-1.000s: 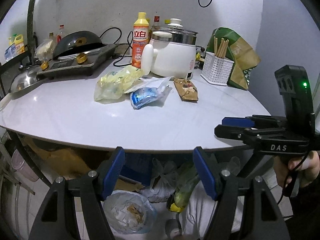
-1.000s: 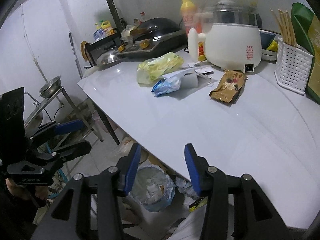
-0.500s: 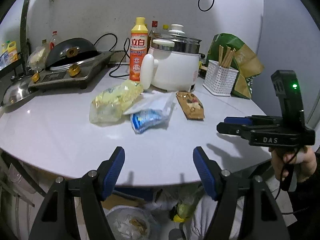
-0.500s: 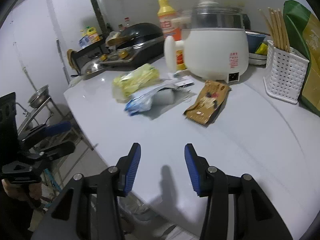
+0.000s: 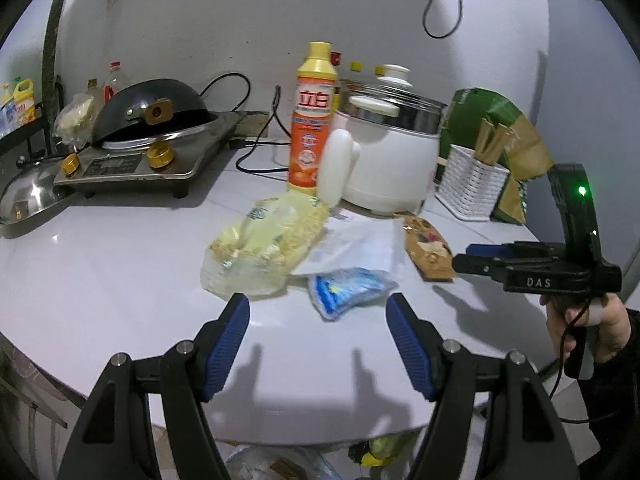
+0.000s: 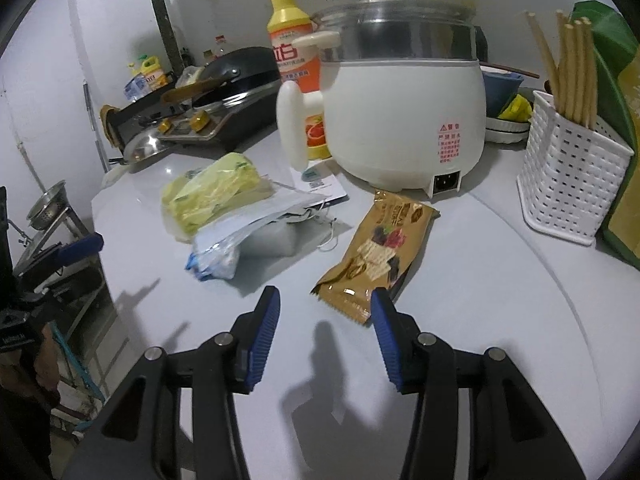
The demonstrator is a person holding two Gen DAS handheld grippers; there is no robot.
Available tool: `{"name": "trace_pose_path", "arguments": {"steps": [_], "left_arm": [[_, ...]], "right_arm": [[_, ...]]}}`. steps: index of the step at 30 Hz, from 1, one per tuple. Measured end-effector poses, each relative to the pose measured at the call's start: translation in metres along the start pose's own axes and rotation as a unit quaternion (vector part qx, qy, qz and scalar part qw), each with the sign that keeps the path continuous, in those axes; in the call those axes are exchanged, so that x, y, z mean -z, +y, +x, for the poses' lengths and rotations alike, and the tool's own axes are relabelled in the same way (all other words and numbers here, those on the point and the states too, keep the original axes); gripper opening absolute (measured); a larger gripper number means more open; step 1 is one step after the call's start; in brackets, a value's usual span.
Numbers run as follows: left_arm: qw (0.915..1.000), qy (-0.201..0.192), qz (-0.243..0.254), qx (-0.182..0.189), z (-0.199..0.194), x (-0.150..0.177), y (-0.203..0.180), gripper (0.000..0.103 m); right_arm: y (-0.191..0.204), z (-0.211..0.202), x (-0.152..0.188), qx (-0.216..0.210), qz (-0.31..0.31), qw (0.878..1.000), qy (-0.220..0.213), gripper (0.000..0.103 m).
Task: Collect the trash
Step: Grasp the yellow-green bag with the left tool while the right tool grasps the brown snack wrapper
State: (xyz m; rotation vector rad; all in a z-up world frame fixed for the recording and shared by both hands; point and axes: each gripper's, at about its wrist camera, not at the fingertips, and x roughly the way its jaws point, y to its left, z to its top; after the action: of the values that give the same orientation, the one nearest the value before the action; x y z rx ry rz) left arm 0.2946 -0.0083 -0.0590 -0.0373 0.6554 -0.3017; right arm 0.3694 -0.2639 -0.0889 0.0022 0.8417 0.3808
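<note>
Trash lies on the white table (image 5: 100, 280): a yellow plastic bag (image 5: 260, 248) (image 6: 212, 196), a blue-and-white wrapper (image 5: 348, 286) (image 6: 216, 252), a white paper sheet (image 5: 356, 244) and a brown snack packet (image 5: 428, 250) (image 6: 376, 256). My left gripper (image 5: 318, 344) is open and empty, just short of the blue wrapper. My right gripper (image 6: 324, 332) is open and empty, its right finger close to the brown packet's near end. The right gripper also shows from the side in the left wrist view (image 5: 476, 258).
A white electric cooker (image 6: 404, 108), an orange detergent bottle (image 5: 314, 120), a white chopstick basket (image 6: 568, 192), a green bag (image 5: 492, 128) and a stove with a black wok (image 5: 152, 136) stand behind the trash. A trash bag (image 5: 256, 460) lies on the floor below the table edge.
Both grippers have moved forward and up over the table, closer to the trash. Both stayed open.
</note>
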Motion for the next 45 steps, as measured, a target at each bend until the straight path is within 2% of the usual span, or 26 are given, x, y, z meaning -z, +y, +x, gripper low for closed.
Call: {"name": "trace_pose_path", "arguments": {"steps": [1,3,5,6,9,15,17,22,23,24,25,28,32,34,39,41,42,43,44,45], "left_arm": [[1.0000,-0.001,-0.007,0.002,0.004,-0.002,0.006,0.071],[0.9999,-0.002,-0.015,-0.002,0.011,-0.004,0.015,0.071],[0.9997,-0.005,-0.023,-0.007,0.020,-0.009,0.024,0.071],[0.9995,-0.008,-0.028,-0.011,0.026,-0.013,0.030,0.071],[0.9987,-0.018,-0.039,-0.026,0.039,-0.023,0.043,0.085],[0.9979,-0.015,-0.061,-0.018,0.064,-0.035,0.066,0.086],[0.9976,-0.003,-0.069,0.003,0.074,-0.036,0.071,0.086],[0.9985,0.018,-0.044,0.025,0.085,-0.035,0.068,0.086],[0.9987,0.019,-0.040,0.027,0.085,-0.035,0.068,0.086],[0.9988,0.019,-0.036,0.028,0.085,-0.035,0.067,0.086],[0.9990,0.019,-0.031,0.025,0.085,-0.034,0.066,0.086],[0.9995,0.020,-0.019,0.013,0.086,-0.033,0.062,0.086],[0.9996,0.026,-0.010,0.008,0.087,-0.032,0.058,0.085],[0.9994,0.033,-0.004,0.001,0.087,-0.031,0.054,0.075],[0.9990,0.043,0.014,-0.003,0.086,-0.030,0.044,0.075],[0.9988,0.045,0.019,-0.001,0.088,-0.029,0.041,0.070],[0.9987,0.047,0.022,-0.002,0.088,-0.029,0.039,0.062],[0.9986,0.047,0.025,-0.002,0.089,-0.029,0.037,0.050],[0.9983,0.050,0.028,-0.003,0.089,-0.029,0.034,0.045],[0.9982,0.052,0.030,-0.006,0.089,-0.029,0.032,0.036]], "right_arm": [[0.000,0.003,-0.002,0.004,0.000,1.000,0.001,0.048],[-0.001,0.010,-0.006,0.015,0.003,1.000,0.002,0.060],[-0.003,0.017,-0.008,0.026,0.006,1.000,0.003,0.063],[-0.005,0.022,-0.010,0.034,0.009,0.999,0.007,0.063],[-0.008,0.032,-0.014,0.046,0.018,0.999,0.015,0.063],[-0.014,0.046,-0.021,0.075,0.028,0.997,0.022,0.063],[-0.017,0.050,-0.022,0.087,0.030,0.995,0.026,0.063],[-0.028,0.061,-0.022,0.098,0.043,0.993,0.041,0.063],[-0.029,0.062,-0.021,0.101,0.040,0.993,0.040,0.060],[-0.028,0.064,-0.021,0.106,0.033,0.993,0.041,0.048],[-0.027,0.065,-0.022,0.112,0.029,0.992,0.041,0.042],[-0.025,0.066,-0.021,0.111,0.019,0.993,0.039,0.033],[-0.019,0.060,-0.019,0.104,0.007,0.994,0.035,0.011],[-0.016,0.056,-0.016,0.097,0.000,0.995,0.032,0.011],[-0.012,0.039,-0.006,0.079,-0.010,0.996,0.028,0.009],[-0.011,0.028,-0.002,0.077,-0.010,0.997,0.024,0.009],[-0.012,0.024,0.000,0.075,-0.010,0.997,0.023,0.009],[-0.012,0.020,0.002,0.072,-0.010,0.997,0.022,0.009],[-0.011,0.015,0.004,0.071,-0.010,0.997,0.020,0.009],[-0.010,0.010,0.006,0.068,-0.012,0.997,0.018,0.009]]}}
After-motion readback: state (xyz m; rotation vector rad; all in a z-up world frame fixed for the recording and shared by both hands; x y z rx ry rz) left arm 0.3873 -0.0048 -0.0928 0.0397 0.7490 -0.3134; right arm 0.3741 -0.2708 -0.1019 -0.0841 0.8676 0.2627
